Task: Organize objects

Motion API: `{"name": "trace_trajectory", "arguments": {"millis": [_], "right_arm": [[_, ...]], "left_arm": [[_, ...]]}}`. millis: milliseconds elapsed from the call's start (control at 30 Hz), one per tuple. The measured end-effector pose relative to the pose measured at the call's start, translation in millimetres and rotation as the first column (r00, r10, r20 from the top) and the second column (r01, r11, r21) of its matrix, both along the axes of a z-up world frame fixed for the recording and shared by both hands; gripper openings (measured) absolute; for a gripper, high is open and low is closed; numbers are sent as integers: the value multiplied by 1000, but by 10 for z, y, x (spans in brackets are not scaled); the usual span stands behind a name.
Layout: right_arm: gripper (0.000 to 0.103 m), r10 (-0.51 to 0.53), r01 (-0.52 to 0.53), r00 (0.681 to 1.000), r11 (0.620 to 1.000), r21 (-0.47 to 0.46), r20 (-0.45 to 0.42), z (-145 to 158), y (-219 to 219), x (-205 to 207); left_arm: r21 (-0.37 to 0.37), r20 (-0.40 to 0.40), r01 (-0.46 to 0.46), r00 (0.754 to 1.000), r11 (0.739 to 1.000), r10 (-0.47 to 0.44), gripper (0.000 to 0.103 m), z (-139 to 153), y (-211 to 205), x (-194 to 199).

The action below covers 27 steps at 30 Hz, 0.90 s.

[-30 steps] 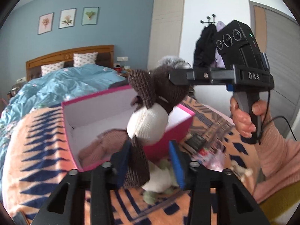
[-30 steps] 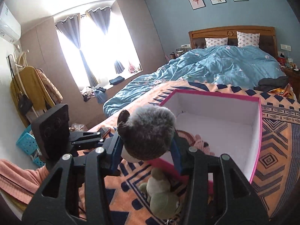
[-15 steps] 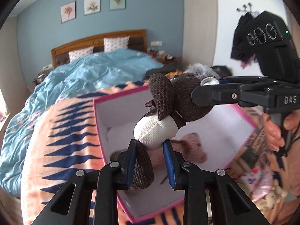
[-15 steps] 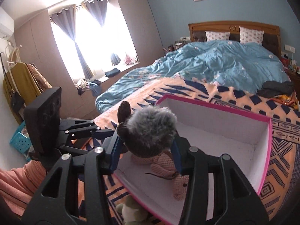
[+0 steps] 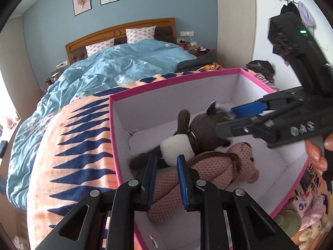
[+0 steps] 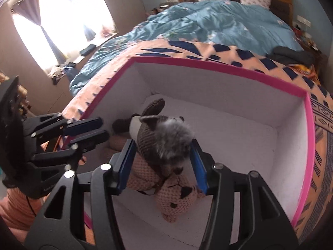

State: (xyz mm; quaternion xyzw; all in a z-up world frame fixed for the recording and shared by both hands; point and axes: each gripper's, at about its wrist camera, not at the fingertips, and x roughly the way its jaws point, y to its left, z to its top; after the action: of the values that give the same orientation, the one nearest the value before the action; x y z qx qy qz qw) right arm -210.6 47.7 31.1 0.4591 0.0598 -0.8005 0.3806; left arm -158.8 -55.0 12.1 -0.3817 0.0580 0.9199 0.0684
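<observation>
Lying in the pink box, the brown toy sits between the right gripper jaws, just widening and released; left gripper clenched empty; "DAS" readable.

Black claws, blue finger pads, silver screws, "DAS" lettering, green LED, salmon-pink sleeve.

The pink-rimmed box is open on top, with bare white floor from twelve to three o'clock. The brown plush and the pink knitted toy beneath it fill the six-to-nine side, walls closing all around.
</observation>
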Motion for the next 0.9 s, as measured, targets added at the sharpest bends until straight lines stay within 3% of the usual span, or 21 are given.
{"name": "trace_trajectory", "arguments": {"millis": [133,233,300,367,500,700,900], "right_arm": [[62,-41,40,999,998,41,4,-13,35,-35],[62,-42,42,999,999,32,4,18,64,-6],[62,-29,30,1000,999,13,-6,47,91,49],[62,-20,20,999,1000,-11,-25,97,142,153],[62,11,-17,997,997,-81,-79,243,285,446],[62,37,-70,984,980,-187,-174,452,632,1044],[65,71,-108,984,967,-230,-166,312,892,1530]], "left_arm": [[16,-23,-4,1000,1000,4,29,19,1,69],[47,-49,3,999,999,-1,40,53,-15,157],[72,-76,15,997,997,-10,54,97,-27,243],[103,-115,31,993,994,-19,60,166,-44,379],[157,-184,78,982,985,-49,66,308,-65,653],[181,-253,157,961,971,-109,68,416,18,1120],[203,-208,221,962,954,-178,70,189,172,1360]]}}
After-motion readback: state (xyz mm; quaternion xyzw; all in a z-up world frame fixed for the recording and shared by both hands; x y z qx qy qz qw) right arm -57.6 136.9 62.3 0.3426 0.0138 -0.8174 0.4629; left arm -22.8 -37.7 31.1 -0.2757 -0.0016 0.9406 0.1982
